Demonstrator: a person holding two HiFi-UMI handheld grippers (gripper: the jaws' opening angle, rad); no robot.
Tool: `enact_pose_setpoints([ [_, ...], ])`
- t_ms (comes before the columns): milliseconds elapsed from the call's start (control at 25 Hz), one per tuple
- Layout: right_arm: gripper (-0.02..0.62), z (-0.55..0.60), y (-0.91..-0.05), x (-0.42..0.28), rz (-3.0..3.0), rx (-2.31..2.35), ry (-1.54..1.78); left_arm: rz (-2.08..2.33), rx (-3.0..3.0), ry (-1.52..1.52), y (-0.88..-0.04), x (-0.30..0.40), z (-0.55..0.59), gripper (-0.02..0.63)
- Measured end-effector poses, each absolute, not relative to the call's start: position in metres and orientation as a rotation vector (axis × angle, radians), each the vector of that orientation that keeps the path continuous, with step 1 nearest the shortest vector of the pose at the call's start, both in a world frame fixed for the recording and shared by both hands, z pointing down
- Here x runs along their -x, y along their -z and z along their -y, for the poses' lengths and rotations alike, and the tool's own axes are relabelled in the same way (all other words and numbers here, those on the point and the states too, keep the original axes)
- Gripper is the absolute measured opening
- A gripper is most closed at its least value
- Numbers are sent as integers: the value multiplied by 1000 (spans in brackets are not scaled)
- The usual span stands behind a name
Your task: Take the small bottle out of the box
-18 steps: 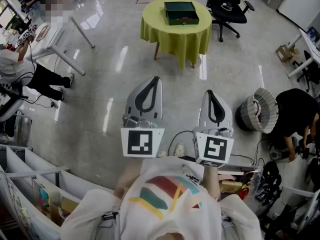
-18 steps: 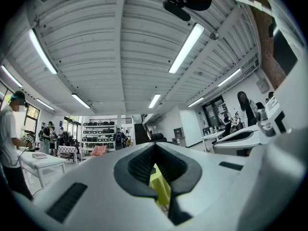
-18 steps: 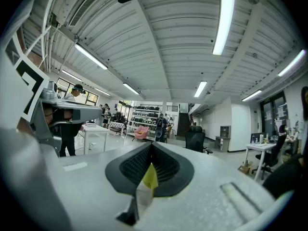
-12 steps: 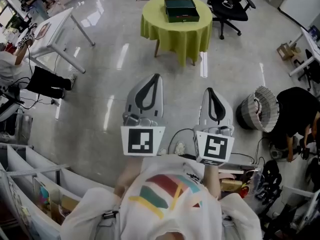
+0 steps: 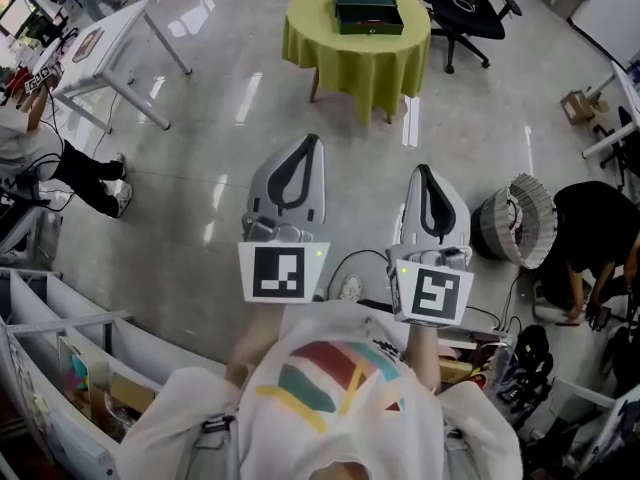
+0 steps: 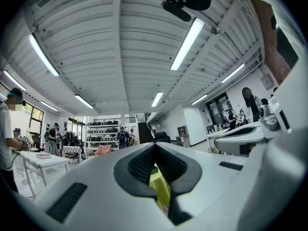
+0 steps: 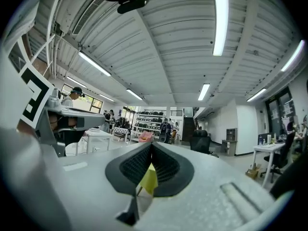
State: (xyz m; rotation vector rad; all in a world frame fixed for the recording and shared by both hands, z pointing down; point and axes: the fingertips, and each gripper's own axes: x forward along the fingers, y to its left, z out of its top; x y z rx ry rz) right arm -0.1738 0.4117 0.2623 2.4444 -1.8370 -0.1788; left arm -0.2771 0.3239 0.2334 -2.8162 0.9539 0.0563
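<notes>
A dark green box (image 5: 367,9) lies with its lid down on a round table with a yellow-green cloth (image 5: 355,63), far ahead across the floor. No small bottle shows. My left gripper (image 5: 313,140) and right gripper (image 5: 421,168) are held level side by side in front of my chest, well short of the table. Both are shut with nothing between the pads. In the left gripper view (image 6: 155,144) and the right gripper view (image 7: 151,143) a sliver of the yellow cloth shows through the gap below the touching tips.
A black office chair (image 5: 470,13) stands right of the round table. A white table (image 5: 105,38) is at the far left, grey shelving (image 5: 60,338) at my lower left. A woven bin (image 5: 520,218), a crouching person (image 5: 590,233) and cables sit to my right.
The head view has shifted a little, so the round table sits slightly higher in the picture. Both grippers keep the same pose and stay shut. The person at the left has moved their legs.
</notes>
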Motion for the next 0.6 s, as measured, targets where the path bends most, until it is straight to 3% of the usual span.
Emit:
enact_pose_setpoints([
  [600, 5, -404, -282, 119, 1803, -2419, 127, -1010, 2818, -113, -243, 233, -311, 15],
])
